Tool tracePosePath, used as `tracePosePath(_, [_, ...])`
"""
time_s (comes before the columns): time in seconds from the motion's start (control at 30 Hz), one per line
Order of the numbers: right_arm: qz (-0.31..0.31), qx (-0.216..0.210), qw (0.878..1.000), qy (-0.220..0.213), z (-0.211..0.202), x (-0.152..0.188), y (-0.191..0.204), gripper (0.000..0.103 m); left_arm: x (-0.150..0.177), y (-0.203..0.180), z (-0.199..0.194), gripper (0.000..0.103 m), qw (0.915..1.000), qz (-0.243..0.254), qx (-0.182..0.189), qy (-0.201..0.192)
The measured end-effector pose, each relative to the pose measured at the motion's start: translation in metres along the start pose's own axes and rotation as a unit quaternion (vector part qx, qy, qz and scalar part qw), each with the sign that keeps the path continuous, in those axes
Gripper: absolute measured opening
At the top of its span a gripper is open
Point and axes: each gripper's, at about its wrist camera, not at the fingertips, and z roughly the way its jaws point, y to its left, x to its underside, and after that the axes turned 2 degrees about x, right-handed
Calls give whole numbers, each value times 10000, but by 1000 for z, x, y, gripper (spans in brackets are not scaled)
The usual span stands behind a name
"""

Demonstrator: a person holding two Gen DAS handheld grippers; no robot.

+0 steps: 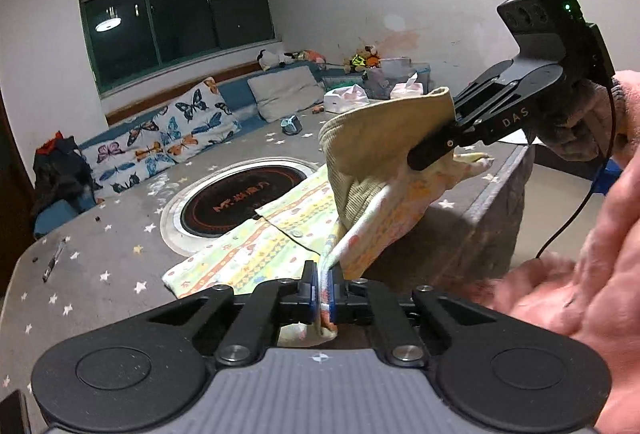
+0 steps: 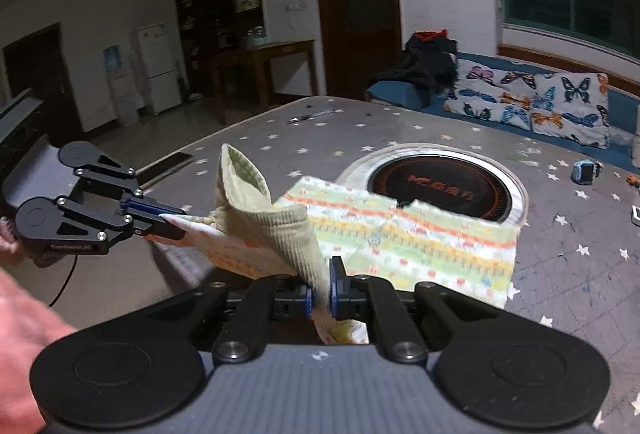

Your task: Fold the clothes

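Note:
A small garment (image 1: pixel 256 250) (image 2: pixel 420 238) with pale yellow, green and orange stripes lies on the grey star-print table; its near end is lifted off the surface. My left gripper (image 1: pixel 325 290) is shut on one lifted corner of the cloth. My right gripper (image 2: pixel 319 294) is shut on the other corner, beside the ribbed cream waistband (image 1: pixel 360 154) (image 2: pixel 256 210), which arches up between the two grips. In the left wrist view the right gripper (image 1: pixel 416 162) shows at upper right; in the right wrist view the left gripper (image 2: pixel 176 228) shows at left.
A round black cooktop (image 1: pixel 240 202) (image 2: pixel 444 182) is set into the table just behind the garment. A pen (image 1: pixel 52 262) lies at the left of the table. Butterfly cushions (image 1: pixel 168 138) and a bench with toys stand behind. The table edge (image 1: pixel 508 170) drops off at the right.

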Motion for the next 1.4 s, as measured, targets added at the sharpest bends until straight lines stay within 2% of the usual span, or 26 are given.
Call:
tracePosePath(0.17, [-118, 40, 9999, -25, 12, -19, -9, 7, -10, 20, 11, 6, 9996, -256, -103, -70])
tracePosePath(0.4, [-248, 76, 9997, 25, 59, -62, -46, 7, -27, 76, 52, 6, 9973, -702, -201, -90])
tracePosePath(0.6, [-292, 225, 9987, 339, 139, -88, -81, 7, -28, 127, 108, 6, 9912, -1235, -371, 314])
tracePosePath(0.83, [237, 513, 9965, 611, 220, -74, -103, 9, -4, 166, 159, 6, 9746, -2018, -484, 847])
tracePosePath(0.97, [476, 620, 9958, 480, 229, -63, -113, 22, 3, 171, 164, 6, 9702, -2166, -515, 960])
tracePosePath(1.03, [664, 680, 9948, 363, 217, -59, -121, 29, 3, 171, 163, 6, 9700, -2167, -532, 963])
tracePosePath(1.17, [813, 950, 9918, 278, 183, -45, -134, 33, 4, 168, 160, 8, 9711, -2103, -610, 948])
tracePosePath(1.4, [930, 1578, 9819, 478, 133, -8, -154, 34, 2, 170, 170, 11, 9676, -2203, -726, 998])
